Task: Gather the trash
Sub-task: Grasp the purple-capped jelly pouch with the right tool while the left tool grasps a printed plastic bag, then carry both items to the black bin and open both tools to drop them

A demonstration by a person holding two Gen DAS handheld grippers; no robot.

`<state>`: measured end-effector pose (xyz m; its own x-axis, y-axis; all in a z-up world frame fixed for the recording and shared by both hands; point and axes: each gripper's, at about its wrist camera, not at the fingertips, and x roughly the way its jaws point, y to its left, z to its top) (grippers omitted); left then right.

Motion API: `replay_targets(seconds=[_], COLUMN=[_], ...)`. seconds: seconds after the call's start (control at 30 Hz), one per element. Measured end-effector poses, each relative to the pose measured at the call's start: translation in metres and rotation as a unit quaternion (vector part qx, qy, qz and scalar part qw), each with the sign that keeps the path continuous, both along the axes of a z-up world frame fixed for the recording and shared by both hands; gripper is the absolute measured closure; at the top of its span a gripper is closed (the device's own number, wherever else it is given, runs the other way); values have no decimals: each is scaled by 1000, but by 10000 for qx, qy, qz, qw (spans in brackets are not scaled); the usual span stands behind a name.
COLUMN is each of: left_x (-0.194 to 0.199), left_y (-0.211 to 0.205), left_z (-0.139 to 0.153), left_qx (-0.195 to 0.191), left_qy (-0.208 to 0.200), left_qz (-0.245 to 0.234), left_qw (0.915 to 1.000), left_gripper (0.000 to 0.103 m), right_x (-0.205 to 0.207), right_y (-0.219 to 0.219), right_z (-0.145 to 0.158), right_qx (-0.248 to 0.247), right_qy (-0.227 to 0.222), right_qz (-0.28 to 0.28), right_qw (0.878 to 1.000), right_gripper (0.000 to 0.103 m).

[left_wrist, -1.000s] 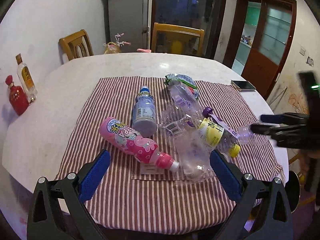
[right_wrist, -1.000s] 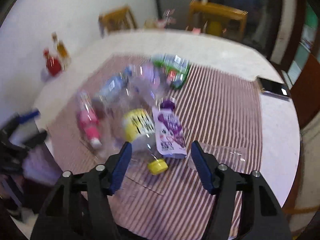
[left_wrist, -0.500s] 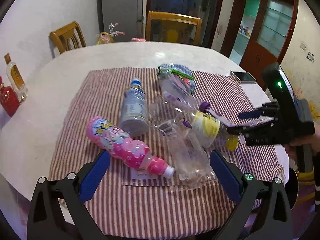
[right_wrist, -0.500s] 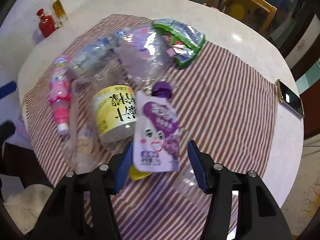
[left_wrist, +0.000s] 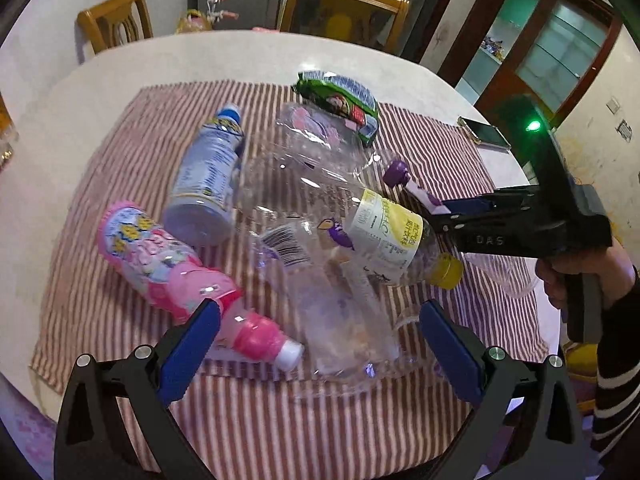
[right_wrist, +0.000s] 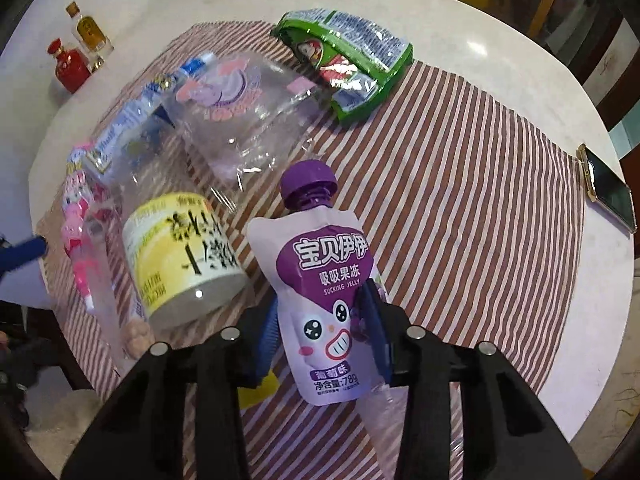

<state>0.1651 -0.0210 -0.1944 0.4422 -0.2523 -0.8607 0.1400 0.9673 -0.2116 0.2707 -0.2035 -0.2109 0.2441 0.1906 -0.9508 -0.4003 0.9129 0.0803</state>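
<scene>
Trash lies on a striped cloth [left_wrist: 120, 168] on a round table. My right gripper [right_wrist: 320, 312] is shut on a purple jelly pouch [right_wrist: 320, 276], its purple cap [left_wrist: 396, 170] also showing in the left wrist view. A yellow-label bottle [right_wrist: 180, 252] lies just left of it. My left gripper [left_wrist: 316, 340] is open and empty above the near cloth edge, over a pink bottle [left_wrist: 176, 264] and a crushed clear bottle [left_wrist: 340, 312]. A white-blue bottle [left_wrist: 212, 176], clear packaging [right_wrist: 240, 112] and a green snack bag [right_wrist: 348, 60] lie farther back.
A phone [right_wrist: 610, 190] lies at the table's right edge. Two small bottles, red [right_wrist: 72, 64] and amber [right_wrist: 90, 32], stand at the far left. Wooden chairs [left_wrist: 344, 4] stand behind the table. A person's hand [left_wrist: 576, 276] holds the right gripper.
My right gripper has closed from open onto the purple jelly pouch. My left gripper has moved forward, closer over the pink and clear bottles, still open.
</scene>
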Motion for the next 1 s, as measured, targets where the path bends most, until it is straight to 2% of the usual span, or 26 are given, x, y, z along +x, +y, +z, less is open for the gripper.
replay_targets(seconds=[0.1,0.2,0.3,0.37,0.4,0.43,0.5,0.6,0.7,0.8,1.0], left_x=[13,24,29,29,28,26,26,24,17,10,0], left_y=[-11,-23,-35,-43,-45,-46,-44,-42,-31,-21,-17], left_z=[-12,-29,-44,-50,-50,-49,-49,-42,-24,-1,38], left_qx=[174,603,981,1281,1324,1240,1163,1164,928,766,540], left_qy=[66,220,357,372,343,304,367,250,0,-284,-782], left_qz=[72,226,195,78,41,-28,-23,-61,-24,15,24], left_qw=[9998,9977,9943,9910,9906,9918,9925,9929,9957,9967,9955], left_gripper=[6,6,6,8,14,35,59,88,91,91,91], right_x=[2,0,0,-1,1,2,4,5,-2,-15,-28], right_y=[-12,-33,-49,-64,-69,-77,-82,-79,-80,-80,-72], right_z=[9,18,17,21,22,22,20,17,27,50,62], right_qx=[299,906,1173,1307,1395,1624,1772,1771,1947,2248,2307], right_qy=[-145,-156,-127,-143,-142,-77,-11,-27,-133,-376,-539], right_qz=[-167,-523,-699,-814,-873,-950,-994,-1012,-1066,-1050,-1039], right_qw=[9993,9944,9906,9880,9863,9821,9791,9790,9750,9680,9660], right_gripper=[75,81,83,88,88,88,88,88,88,88,88])
